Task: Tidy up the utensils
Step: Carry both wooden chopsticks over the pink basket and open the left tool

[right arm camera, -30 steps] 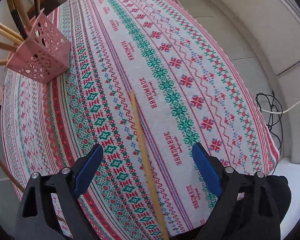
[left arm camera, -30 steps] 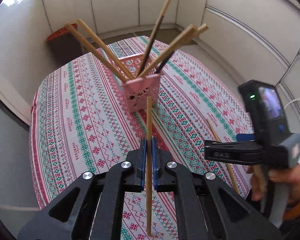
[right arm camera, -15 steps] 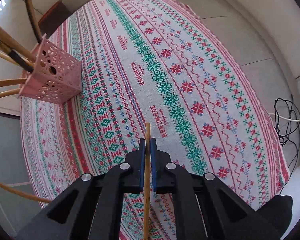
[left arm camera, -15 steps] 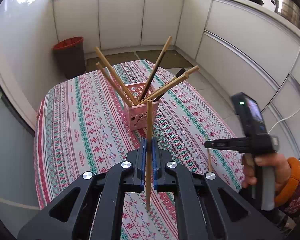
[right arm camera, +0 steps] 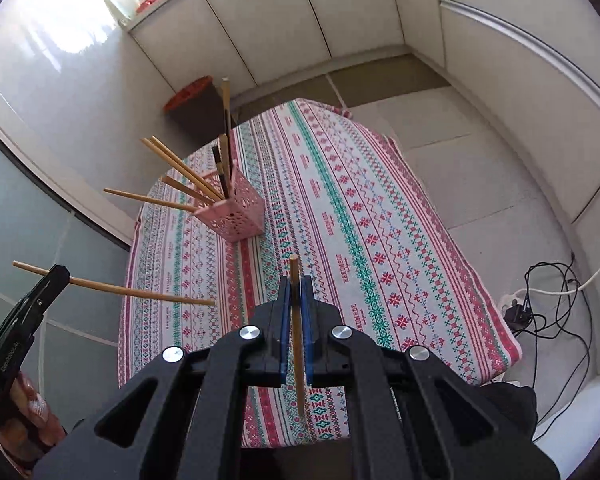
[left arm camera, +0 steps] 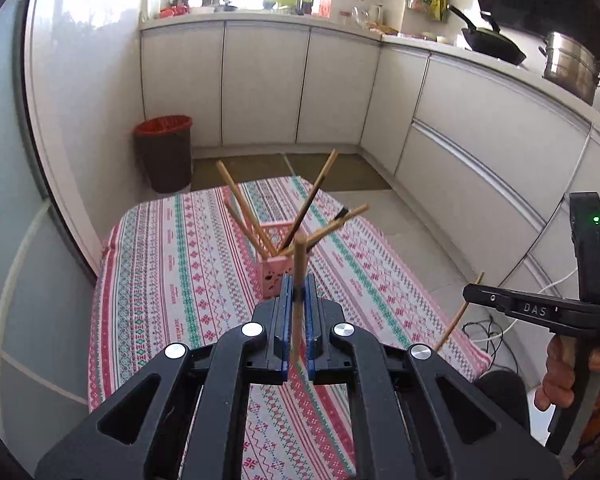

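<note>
**Two Chopsticks Up in the Air, the Rest in the Basket**

Most of the job looked done. The pink basket (right arm camera: 236,216) stood on the table (right arm camera: 420,264) with a bunch of chopsticks (right arm camera: 180,176) poking out of it at all angles (some light wood, a couple dark). No loose sticks showed on the cloth in either view.

Two sticks were not in yet. The left gripper (left arm camera: 298,300) was closed tight on one wooden chopstick (left arm camera: 299,264), which stood almost straight up between the blue pads, in the air above the table on the near side of the basket. The right gripper (right arm camera: 296,304) was closed tight on a second chopstick (right arm camera: 297,320) in the same way, also high over the cloth and well apart from the basket. So what seemed left was to carry both over and drop them in.

The table wore a striped cloth (left arm camera: 172,264) with red and green patterns. Around it was a kitchen: white cupboards (left arm camera: 260,88), a bin with a red rim (left arm camera: 166,152) on the floor, a black pan (left arm camera: 492,46) and a steel pot (left arm camera: 570,66) on the counter, and some wires (right arm camera: 540,300) on the floor.
</note>
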